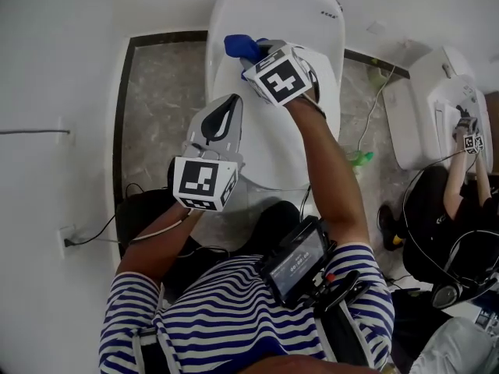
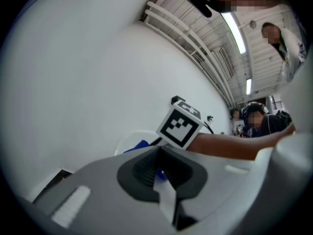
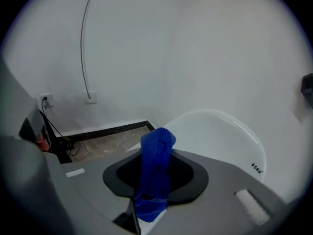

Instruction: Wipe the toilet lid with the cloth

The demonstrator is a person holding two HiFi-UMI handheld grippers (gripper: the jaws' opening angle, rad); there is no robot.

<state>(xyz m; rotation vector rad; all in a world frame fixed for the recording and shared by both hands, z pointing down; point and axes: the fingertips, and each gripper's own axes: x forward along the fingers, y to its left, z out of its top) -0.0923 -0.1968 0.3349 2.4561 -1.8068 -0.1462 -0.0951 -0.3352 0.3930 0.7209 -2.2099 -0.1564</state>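
1. The right gripper clamps a bunched blue cloth and tilts down over the far end of the white oval plastic toilet lid.
2. The lid's long axis runs from there back toward the person.
3. The left gripper, jaws together and empty, hovers at the lid's left edge.

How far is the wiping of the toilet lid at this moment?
Done: the cloth is clamped in the right gripper. In hand: that gripper holds it over the rear of the toilet lid; contact is unclear. Remaining: the wiping; the lid shows no trace of passes. The left gripper is shut, empty.
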